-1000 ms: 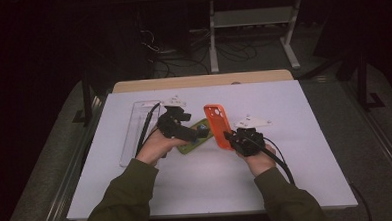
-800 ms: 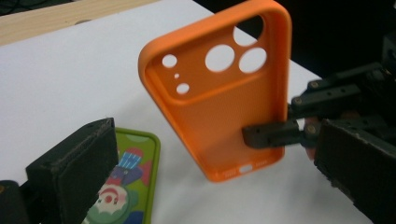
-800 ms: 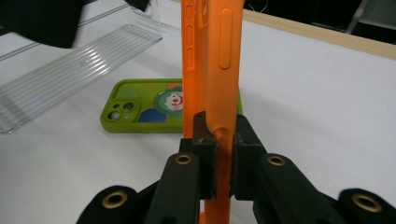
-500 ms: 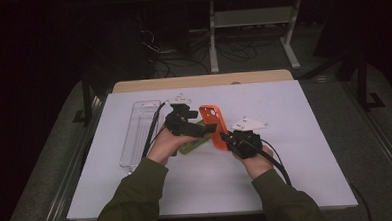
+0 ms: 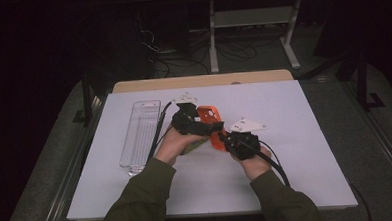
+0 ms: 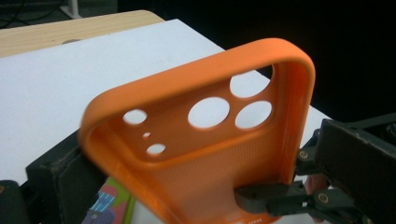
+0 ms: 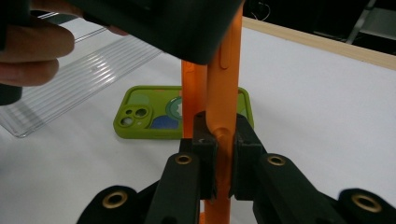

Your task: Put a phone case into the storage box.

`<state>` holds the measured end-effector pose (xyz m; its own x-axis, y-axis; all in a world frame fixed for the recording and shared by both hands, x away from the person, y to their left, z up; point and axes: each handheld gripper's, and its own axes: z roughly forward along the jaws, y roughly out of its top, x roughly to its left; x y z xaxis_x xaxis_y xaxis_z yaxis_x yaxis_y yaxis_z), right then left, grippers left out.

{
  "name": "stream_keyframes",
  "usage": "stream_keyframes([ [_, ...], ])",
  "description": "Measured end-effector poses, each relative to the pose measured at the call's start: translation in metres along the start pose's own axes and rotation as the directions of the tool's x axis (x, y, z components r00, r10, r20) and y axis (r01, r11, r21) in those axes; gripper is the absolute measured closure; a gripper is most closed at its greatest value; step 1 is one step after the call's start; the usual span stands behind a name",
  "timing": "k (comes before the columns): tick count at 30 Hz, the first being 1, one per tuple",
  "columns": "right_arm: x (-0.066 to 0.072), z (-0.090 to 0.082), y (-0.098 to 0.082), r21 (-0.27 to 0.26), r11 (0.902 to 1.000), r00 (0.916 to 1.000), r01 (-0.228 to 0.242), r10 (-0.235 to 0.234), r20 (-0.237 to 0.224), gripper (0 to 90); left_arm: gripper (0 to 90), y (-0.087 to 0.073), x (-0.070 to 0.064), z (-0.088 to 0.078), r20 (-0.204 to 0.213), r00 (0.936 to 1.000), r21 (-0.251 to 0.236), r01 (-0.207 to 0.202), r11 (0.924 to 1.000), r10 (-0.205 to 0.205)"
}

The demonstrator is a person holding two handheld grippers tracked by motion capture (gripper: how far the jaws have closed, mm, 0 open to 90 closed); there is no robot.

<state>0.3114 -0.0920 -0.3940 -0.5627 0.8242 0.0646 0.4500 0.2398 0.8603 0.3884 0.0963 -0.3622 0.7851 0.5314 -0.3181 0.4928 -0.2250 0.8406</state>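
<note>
From the high view, both hands meet at the middle of the white table, and the orange phone case is up off the surface between the two tools, its long axis running from about 11 o'clock down to 5 o'clock. The left gripper sits over its upper part, the right gripper at its lower end. A clear plastic tray lies lengthwise at 9 o'clock, well apart from the hands.

In the left gripper view, the orange phone case rears up with the camera holes at the top and the hollow side facing us. How this tool's own jaws stand I cannot tell.

In the right gripper view, the right gripper has its jaws pressed on the case's edge, seen edge-on and upright. Behind it at 11 o'clock a green phone case lies flat, with the clear tray beyond.
</note>
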Motion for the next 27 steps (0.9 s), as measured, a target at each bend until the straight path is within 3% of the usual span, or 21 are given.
stream_keyframes([
  [15,0.0012,0.0012,-0.0008,0.002,0.9999,0.9999,0.014,-0.014,0.007,81.4,0.3,0.0004,-0.0003,0.0023,-0.011,0.9996,-0.040,0.026,0.9989,-0.027],
  [20,0.0009,0.0015,-0.0012,0.003,0.9998,0.9998,0.019,-0.019,0.008,81.4,7.1,0.0013,-0.0004,0.0006,-0.015,0.9994,-0.066,0.030,0.9973,-0.031],
  [27,0.0006,0.0018,-0.0015,0.006,0.9997,0.9997,0.023,-0.023,0.010,81.3,12.2,0.0013,0.0004,0.0004,-0.019,0.9993,-0.067,0.031,0.9973,-0.032],
])
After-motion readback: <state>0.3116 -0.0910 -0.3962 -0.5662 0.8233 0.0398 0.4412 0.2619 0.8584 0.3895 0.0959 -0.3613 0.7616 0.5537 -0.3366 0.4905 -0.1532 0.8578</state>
